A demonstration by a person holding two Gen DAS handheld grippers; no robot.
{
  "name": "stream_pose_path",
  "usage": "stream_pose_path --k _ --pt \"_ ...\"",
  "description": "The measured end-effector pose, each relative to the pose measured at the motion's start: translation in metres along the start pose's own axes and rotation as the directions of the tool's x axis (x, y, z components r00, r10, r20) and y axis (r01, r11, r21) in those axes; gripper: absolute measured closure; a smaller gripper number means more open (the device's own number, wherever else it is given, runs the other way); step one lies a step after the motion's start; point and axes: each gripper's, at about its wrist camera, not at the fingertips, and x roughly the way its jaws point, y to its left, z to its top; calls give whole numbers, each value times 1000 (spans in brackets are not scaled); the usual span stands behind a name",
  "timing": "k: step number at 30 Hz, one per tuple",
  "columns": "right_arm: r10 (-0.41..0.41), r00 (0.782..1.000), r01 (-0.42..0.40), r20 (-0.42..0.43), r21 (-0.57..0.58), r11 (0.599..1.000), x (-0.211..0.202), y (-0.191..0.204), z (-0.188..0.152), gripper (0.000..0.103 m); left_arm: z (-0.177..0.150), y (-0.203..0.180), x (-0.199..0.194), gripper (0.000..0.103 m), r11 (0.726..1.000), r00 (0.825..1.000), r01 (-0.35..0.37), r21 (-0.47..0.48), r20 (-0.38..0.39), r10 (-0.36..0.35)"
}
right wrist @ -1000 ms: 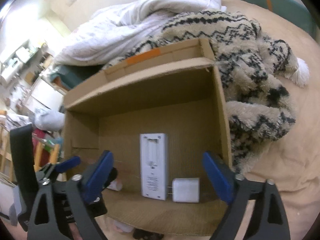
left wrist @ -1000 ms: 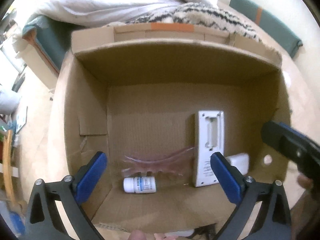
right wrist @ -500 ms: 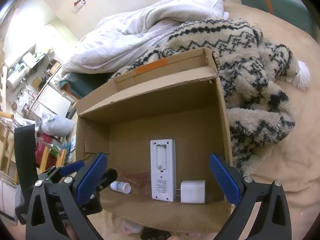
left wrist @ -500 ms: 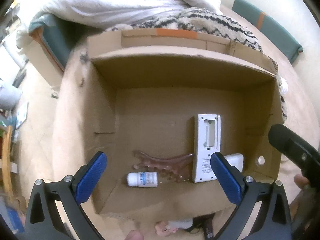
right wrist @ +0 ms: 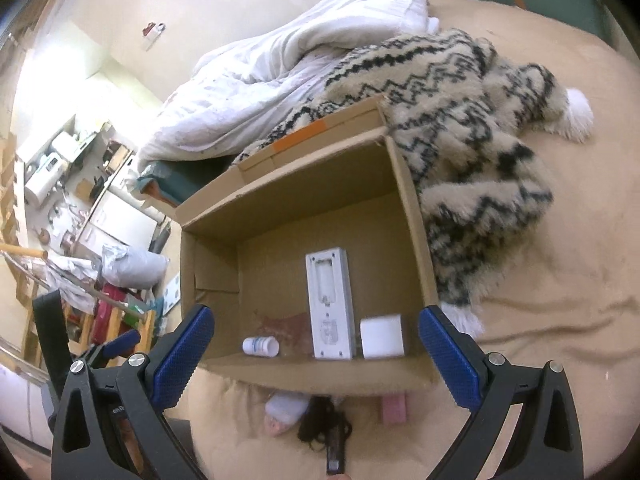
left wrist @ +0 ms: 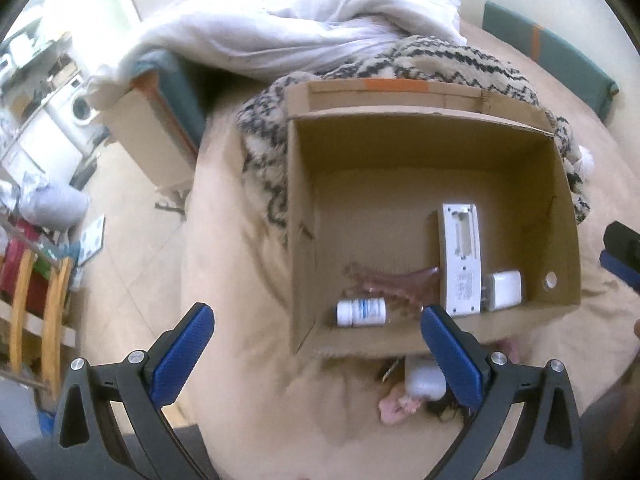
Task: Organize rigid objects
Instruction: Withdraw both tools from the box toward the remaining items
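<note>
Both grippers, left [left wrist: 316, 344] and right [right wrist: 316, 344], spread and empty above cardboard box [right wrist: 412, 216] holding pill bottle [right wrist: 261, 346]; next, best lowered toward loose items [right wrist: 394, 409] just beneath, outside near wall.

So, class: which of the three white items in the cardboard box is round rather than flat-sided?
The small white pill bottle with the blue label, lying on its side leftmost.

A tan bed [left wrist: 248, 400] carries an open cardboard box [left wrist: 304, 240], a patterned fuzzy blanket [right wrist: 460, 92] at its far side, a white duvet [left wrist: 304, 20] beyond.
</note>
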Motion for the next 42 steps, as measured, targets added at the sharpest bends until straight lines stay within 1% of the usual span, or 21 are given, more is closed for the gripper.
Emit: stream_pose_path --k 2,4,7,10,12,14,16,19,21,23,26,28,29,30,31,32,34,36,37,38,42 --pt "-11 1000 11 17 0 1000 -7 -1 -9 0 -9 8 -2 0 1000 1000 16 -22 -15 -17" --pt "-40 998 41 43 -13 999 -13 -1 -17 0 -19 16 -2 0 998 998 43 -55 -42 -46" --pt "-86 995 87 51 -32 996 -18 -4 -29 0 -31 23 -1 0 995 995 42 -89 -83 -49" --pt "-122 992 124 45 -56 991 -20 -8 -37 0 -41 25 0 0 994 995 31 -108 -95 -41" --pt "-147 988 150 45 -81 985 -20 -10 -42 0 -47 26 3 0 992 993 38 -119 -110 -51" --pt "-169 985 172 37 -100 980 -20 -11 -45 0 -53 23 6 0 994 991 48 -99 -122 -60" --pt "-178 984 179 27 -104 978 -20 -14 -48 0 -58 20 6 0 997 992 29 -71 -120 -37" --pt "-199 980 199 12 -107 974 -17 -15 -47 0 -58 20 5 0 995 993 43 -90 -109 -52" --pt "-198 980 196 -12 -79 977 -13 -18 -45 0 -57 22 6 0 994 993 38 -102 -108 -49" --pt "-195 979 193 -56 -35 980 -6 -23 -44 0 -57 25 8 0 993 992 30 -114 -119 -44" --pt "-218 965 221 -144 9 975 11 -34 -46 0 -58 28 16 0 989 984 51 -139 -165 -74" --pt "-215 958 225 -189 29 974 22 -38 -48 0 -59 30 21 0 989 981 36 -140 -185 -62" --pt "-207 957 220 -203 40 975 27 -39 -48 1 -59 31 23 0 988 979 34 -148 -192 -63" --pt "-205 955 219 -215 42 975 31 -40 -49 6 -59 33 26 0 986 977 38 -164 -200 -71" --pt "-216 949 230 -227 33 973 36 -39 -49 20 -59 34 28 0 983 975 43 -181 -208 -81" --pt "-229 943 242 -240 26 970 40 -38 -50 30 -59 36 30 0 981 973 44 -190 -213 -85" --pt "-236 932 251 -276 20 968 53 -39 -51 40 -59 37 33 0 979 971 44 -198 -223 -89" --pt "-251 913 260 -321 -17 965 70 -35 -51 43 -59 36 34 0 979 969 49 -199 -229 -95" --pt "-261 905 262 -336 -41 964 76 -33 -51 47 -59 35 35 0 979 968 51 -197 -232 -97" --pt "-274 897 268 -348 -67 961 83 -30 -52 49 -59 35 36 0 979 967 52 -196 -234 -98" --pt "-305 867 281 -395 -118 952 109 -26 -59 51 -58 32 38 0 981 966 55 -188 -238 -99"
